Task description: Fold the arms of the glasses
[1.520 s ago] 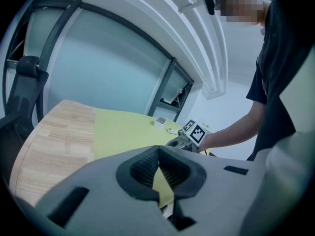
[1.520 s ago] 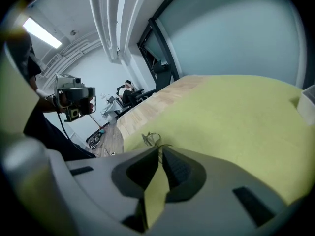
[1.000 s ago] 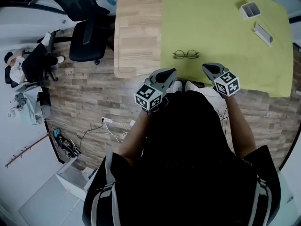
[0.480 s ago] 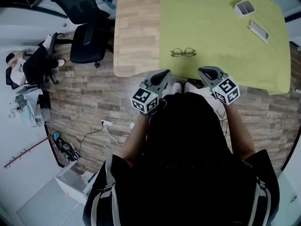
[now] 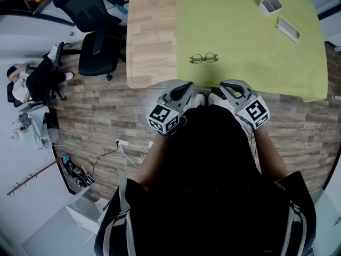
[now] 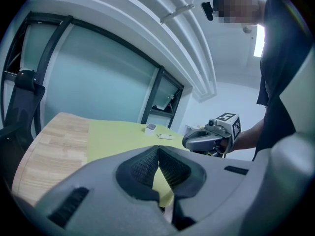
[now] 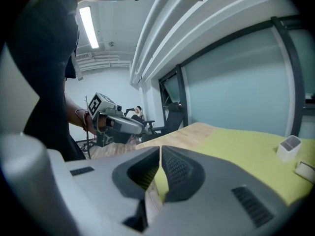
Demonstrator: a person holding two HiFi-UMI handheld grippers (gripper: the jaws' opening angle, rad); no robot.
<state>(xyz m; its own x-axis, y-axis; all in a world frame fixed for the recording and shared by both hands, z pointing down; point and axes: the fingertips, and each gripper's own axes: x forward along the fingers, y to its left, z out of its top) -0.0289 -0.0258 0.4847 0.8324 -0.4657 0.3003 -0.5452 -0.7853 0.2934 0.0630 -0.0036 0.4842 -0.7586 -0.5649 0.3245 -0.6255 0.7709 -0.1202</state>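
Note:
A pair of thin dark-framed glasses lies on the green mat near the table's front edge; it is too small to tell how its arms stand. Both grippers hover at the table's front edge, short of the glasses and apart from them. My left gripper is shut with nothing between its jaws. My right gripper is also shut and empty. Each gripper shows in the other's view: the right gripper and the left gripper. Neither gripper view shows the glasses.
The mat covers most of a wooden table. A small white box and a flat white case sit at the mat's far right. A black office chair stands left of the table. Cables lie on the floor.
Both grippers have drawn back a little toward my body and closer to each other. The glasses have stayed where they were on the mat.

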